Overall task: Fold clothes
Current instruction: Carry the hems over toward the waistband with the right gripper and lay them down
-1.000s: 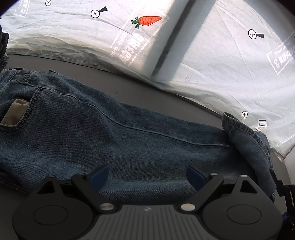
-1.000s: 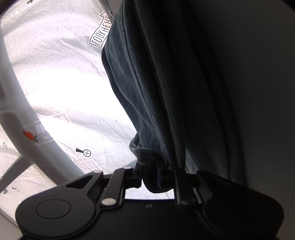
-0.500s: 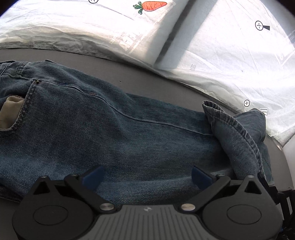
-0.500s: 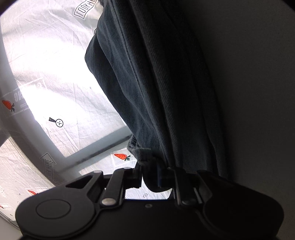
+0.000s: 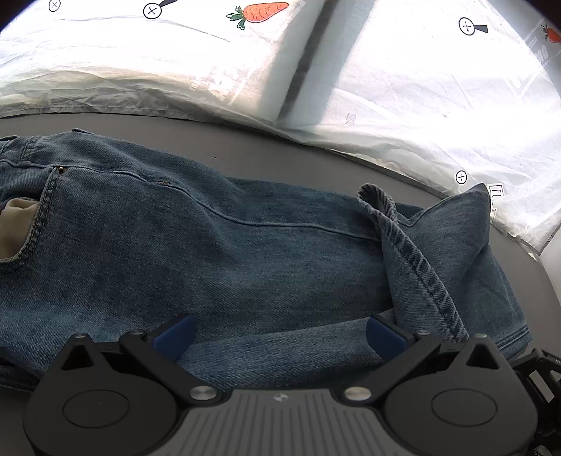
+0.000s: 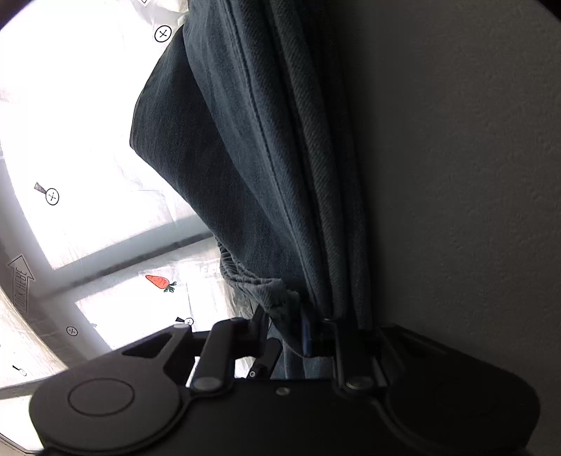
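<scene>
Blue jeans [image 5: 245, 252] lie flat on the grey table [image 5: 245, 147], a pale pocket lining showing at the left. One leg end [image 5: 413, 252] is doubled back over the rest, its hem raised. My left gripper [image 5: 278, 336] hovers low over the near edge of the denim, open wide, its blue pads [image 5: 173, 336] holding nothing. In the right wrist view my right gripper [image 6: 287, 333] holds the bunched hem [image 6: 266, 291] of the lifted leg [image 6: 266, 168]. Its jaws are opening, and the cloth is still pinched between them.
A white crinkled sheet [image 5: 403, 87] printed with carrots [image 5: 261, 12] and cross marks lies beyond the table's far edge. A dark bar crosses it. In the right wrist view the grey surface [image 6: 455, 175] fills the right side.
The doubled-back leg end has travelled left over the jeans and stands higher. My left jaws have widened a little. The right gripper has risen and turned, and its jaws have begun parting.
</scene>
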